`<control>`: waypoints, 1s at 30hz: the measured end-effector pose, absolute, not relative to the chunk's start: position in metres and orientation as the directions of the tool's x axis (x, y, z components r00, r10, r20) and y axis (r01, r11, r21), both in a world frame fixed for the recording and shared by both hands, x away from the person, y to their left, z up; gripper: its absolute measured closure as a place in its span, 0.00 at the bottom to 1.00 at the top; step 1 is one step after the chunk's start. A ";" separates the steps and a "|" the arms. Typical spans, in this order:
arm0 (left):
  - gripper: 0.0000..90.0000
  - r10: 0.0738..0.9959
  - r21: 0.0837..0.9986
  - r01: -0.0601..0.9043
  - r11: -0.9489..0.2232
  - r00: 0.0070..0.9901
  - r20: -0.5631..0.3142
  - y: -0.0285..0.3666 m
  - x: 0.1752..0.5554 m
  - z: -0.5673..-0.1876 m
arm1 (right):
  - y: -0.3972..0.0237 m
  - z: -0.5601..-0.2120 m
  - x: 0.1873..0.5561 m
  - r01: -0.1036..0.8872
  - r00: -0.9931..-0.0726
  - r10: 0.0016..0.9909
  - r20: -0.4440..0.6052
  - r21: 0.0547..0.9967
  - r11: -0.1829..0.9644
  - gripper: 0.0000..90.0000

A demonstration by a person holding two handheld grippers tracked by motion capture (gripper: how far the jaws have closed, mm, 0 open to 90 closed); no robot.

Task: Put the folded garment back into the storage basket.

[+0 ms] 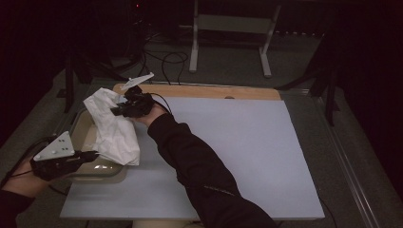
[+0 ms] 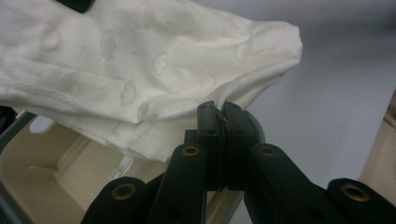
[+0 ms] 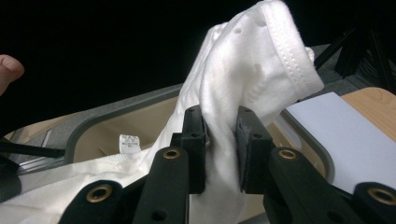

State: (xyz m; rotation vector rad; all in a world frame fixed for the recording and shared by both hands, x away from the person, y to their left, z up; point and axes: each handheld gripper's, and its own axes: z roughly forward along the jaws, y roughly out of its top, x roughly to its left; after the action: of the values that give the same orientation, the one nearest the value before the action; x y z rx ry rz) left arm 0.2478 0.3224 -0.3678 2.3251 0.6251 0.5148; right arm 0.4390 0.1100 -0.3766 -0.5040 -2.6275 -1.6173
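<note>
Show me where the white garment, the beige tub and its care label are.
white garment [image 1: 114, 130], high view, middle of the cloth
beige tub [image 1: 81, 127], high view, bare inner wall
care label [image 3: 130, 143], right gripper view, middle of the tag

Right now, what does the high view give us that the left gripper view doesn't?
High view: both grippers on the white garment at once, right gripper gripping the upper end and left gripper at the lower edge, plus the blue-grey mat. Left gripper view: jaws pressed shut on a thin fold at the hem, and a faint cloud print. Both: garment over the beige bin.
</note>
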 end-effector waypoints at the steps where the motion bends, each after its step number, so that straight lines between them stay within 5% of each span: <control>1: 0.98 0.562 0.687 0.299 -0.663 0.805 0.192 0.324 0.248 -0.368 | 0.112 -0.377 0.439 0.278 -0.948 0.263 0.178 0.865 0.418 0.85; 28: 0.98 0.672 0.691 0.399 -0.603 0.721 0.170 0.372 0.246 -0.385 | 0.160 -0.400 0.455 0.290 -0.943 0.278 0.181 0.857 0.425 0.85; 30: 0.92 0.691 0.697 0.430 -0.573 0.711 0.130 0.373 0.251 -0.390 | 0.163 -0.405 0.457 0.289 -0.945 0.273 0.180 0.850 0.440 0.80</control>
State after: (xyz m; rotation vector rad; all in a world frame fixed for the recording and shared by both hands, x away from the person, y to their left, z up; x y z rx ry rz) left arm 0.2507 0.3731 -0.3900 2.2620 0.8489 0.5193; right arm 0.4567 0.1627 -0.4046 -0.5173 -2.6513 -1.5715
